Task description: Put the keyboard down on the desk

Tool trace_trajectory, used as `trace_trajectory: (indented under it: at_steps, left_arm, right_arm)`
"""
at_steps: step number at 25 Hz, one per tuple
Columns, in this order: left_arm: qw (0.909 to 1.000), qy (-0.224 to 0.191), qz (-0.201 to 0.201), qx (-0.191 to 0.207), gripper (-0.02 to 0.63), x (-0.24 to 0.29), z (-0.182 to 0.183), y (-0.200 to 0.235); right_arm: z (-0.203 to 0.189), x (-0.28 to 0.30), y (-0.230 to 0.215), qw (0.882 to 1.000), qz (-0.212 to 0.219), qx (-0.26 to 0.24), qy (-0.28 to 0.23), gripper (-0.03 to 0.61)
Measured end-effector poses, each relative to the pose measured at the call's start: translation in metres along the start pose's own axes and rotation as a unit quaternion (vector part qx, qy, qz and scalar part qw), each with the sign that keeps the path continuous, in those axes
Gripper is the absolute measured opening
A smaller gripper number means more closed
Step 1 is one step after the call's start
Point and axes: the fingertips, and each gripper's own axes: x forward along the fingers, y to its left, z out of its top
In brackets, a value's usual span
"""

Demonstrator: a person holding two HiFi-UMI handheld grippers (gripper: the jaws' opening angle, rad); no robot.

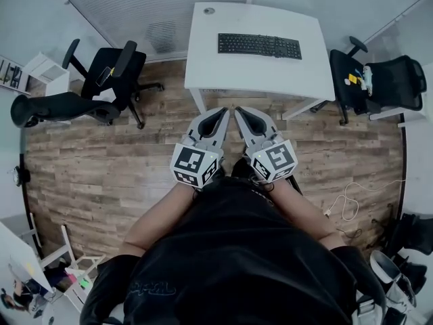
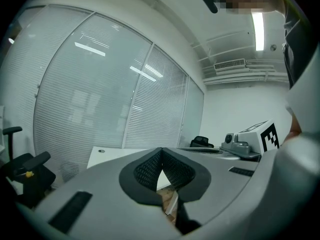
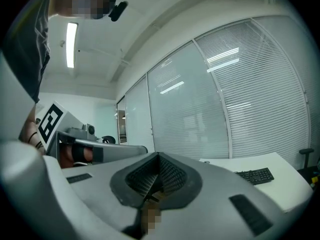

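Holding nothing; left tool (image 1: 222,112) jaws together; right tool (image 1: 237,112) jaws together

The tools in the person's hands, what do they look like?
Both are pale grey and pointy, like beaks. The left tool and right tool have black bumpy pads inside, and each carries a white cube with black square markers. The person wears a black top.

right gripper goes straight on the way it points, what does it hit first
Most likely the white rectangular desk: the shut right gripper aims at its front edge, left of the flat black keyboard. Whether it meets the edge or clears the top is unclear.
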Motion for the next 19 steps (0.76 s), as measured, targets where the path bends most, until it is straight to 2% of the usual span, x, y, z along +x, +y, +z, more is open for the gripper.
trace_trajectory:
  at_steps: [19]
  left_arm:
    - [1.0, -0.004, 0.002, 0.001, 0.014, -0.0095, 0.0028, 0.0019]
  right_arm:
    - [0.0021, -0.0019, 0.0101, 1.0, 0.0, -0.004, 0.0, 0.021]
